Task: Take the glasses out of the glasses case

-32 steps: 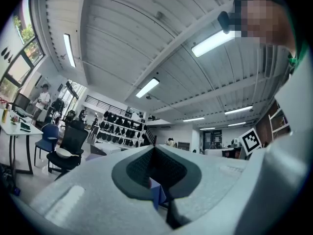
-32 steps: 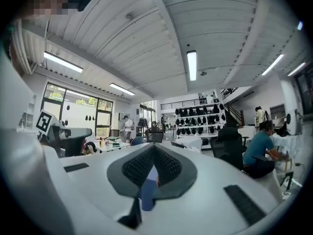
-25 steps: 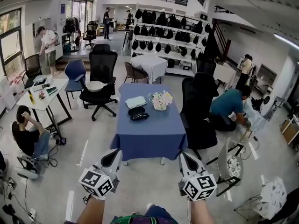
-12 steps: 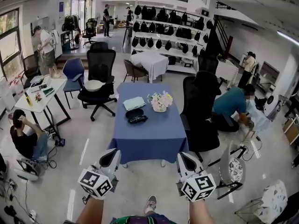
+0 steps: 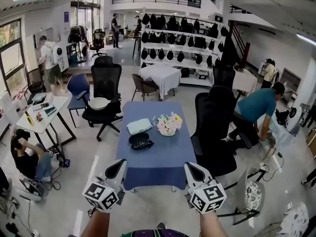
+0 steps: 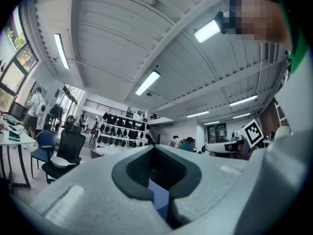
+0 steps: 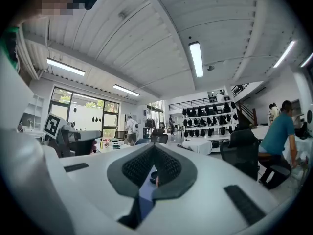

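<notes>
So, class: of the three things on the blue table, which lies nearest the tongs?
The black glasses case; the pale cloth and flowers sit farther back.

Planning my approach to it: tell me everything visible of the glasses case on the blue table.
The glasses case is small, black and rounded, seemingly hard-shelled. It lies flat on the blue tablecloth, left of the table's middle, just nearer than a pale folded cloth and left of the flower bouquet. It shows as two dark lobes, perhaps lying open; too far to be sure. Only the tablecloth seems to touch it.
</notes>
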{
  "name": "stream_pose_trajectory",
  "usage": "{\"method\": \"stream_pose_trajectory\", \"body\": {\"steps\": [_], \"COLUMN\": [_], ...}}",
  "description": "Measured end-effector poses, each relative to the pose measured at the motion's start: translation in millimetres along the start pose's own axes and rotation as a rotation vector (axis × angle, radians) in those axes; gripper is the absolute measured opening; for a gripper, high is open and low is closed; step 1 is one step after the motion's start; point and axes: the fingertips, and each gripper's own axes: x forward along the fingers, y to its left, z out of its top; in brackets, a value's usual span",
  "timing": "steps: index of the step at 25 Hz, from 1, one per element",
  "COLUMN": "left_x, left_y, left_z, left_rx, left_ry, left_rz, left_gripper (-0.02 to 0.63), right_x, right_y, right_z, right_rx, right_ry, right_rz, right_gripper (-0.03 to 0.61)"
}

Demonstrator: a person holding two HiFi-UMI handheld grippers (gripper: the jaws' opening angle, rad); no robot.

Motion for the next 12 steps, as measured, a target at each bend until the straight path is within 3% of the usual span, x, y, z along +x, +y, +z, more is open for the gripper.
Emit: {"method": "stream_pose_trajectory", "body": {"steps": [12], "left_x": [81], "left_y": [21], "left_z": [-17], "left_rx": [0.027], "left_ry": [0.071], "left_rz": [0.051], "left_gripper": [0.015], "right_x": [68], "right_y": [-83], "right_z": [-19], "right_rx": [0.087], "right_ry": [0.015], "right_rz": [0.036], "right_gripper": [0.0]}}
